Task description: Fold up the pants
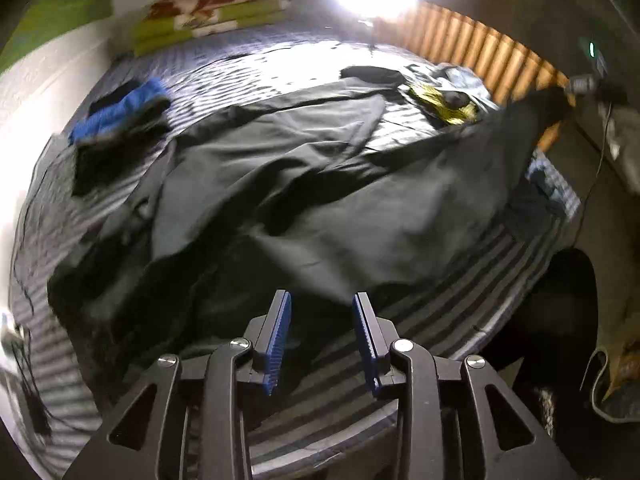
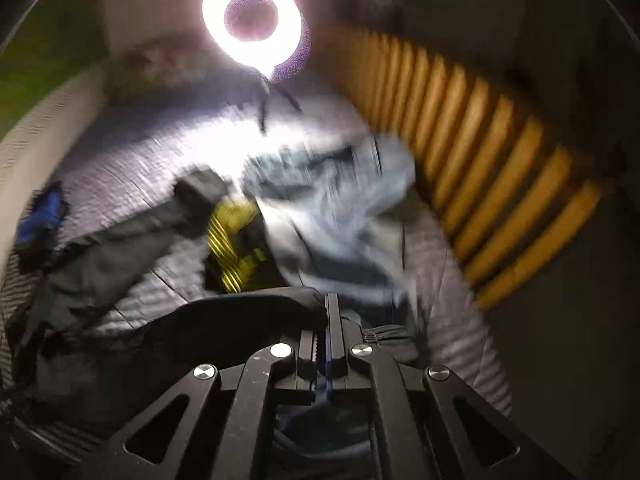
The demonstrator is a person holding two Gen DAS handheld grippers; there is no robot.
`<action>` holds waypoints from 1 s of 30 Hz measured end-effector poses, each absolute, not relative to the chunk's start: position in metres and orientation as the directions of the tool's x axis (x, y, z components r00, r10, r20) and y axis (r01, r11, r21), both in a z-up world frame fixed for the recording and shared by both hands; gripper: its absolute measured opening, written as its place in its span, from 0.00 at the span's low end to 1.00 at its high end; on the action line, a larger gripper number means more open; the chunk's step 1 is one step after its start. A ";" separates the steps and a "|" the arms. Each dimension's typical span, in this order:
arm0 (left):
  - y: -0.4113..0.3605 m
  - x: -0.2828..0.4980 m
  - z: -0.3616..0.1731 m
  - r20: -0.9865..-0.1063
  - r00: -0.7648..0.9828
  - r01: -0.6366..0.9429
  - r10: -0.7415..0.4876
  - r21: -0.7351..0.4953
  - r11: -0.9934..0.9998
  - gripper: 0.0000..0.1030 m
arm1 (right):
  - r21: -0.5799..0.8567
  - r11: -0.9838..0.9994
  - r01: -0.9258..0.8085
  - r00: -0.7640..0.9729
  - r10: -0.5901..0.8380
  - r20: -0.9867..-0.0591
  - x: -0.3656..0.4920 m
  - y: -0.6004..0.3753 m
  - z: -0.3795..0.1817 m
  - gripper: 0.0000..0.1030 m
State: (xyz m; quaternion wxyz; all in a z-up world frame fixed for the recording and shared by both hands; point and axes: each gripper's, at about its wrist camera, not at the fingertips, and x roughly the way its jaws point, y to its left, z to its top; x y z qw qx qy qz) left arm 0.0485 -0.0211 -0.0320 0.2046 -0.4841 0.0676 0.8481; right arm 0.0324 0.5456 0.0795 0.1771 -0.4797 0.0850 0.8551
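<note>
— dark grey cloth is filling most of the left wrist view. are those the pants (image 1: 304, 184)?

— yes. they are lying rumpled across the striped bedsheet (image 1: 460, 312), spreading from the near left toward the far right, where one end is lifting off the bed.

— what is the left gripper (image 1: 322, 344) doing?

— it is hovering over the near edge of the pants with its blue pads standing apart. nothing is sitting between them; only cloth and sheet are showing below.

— and the right gripper (image 2: 328, 344)?

— its fingers are pressing together on a dark fold of the pants (image 2: 224, 320). the cloth is running out to the left of the jaws and sagging down toward the bed.

— what else is lying on the bed?

— a blue and black garment (image 1: 120, 112) is sitting at the far left, well apart from the pants. a yellow striped item (image 2: 232, 248) is lying beside a heap of pale blue denim (image 2: 332, 216) at the far right; the right wrist view is blurring both.

— anything behind them?

— a ring light (image 2: 252, 20) is glaring at the far side of the bed, and a slatted wooden headboard (image 2: 500, 184) is curving along the right. folded blankets (image 1: 208, 20) in red, white and green are resting at the far left corner.
</note>
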 end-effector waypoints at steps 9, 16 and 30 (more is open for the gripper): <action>-0.154 0.032 -0.040 -0.847 -0.527 0.029 0.067 -0.097 -0.995 0.40 | -0.105 -0.861 -0.498 -0.324 0.297 -0.898 -0.006 0.585 0.001 0.10; -0.244 0.008 -0.061 -0.859 -0.508 0.235 -0.059 -0.073 -0.969 0.50 | -0.147 -0.927 -0.346 -0.367 0.278 -0.888 0.005 0.554 0.017 0.33; -0.280 -0.066 -0.109 -0.848 -0.523 0.286 -0.086 -0.079 -0.955 0.58 | -0.015 -0.994 0.109 -0.596 -0.054 -0.801 -0.065 0.345 0.059 0.36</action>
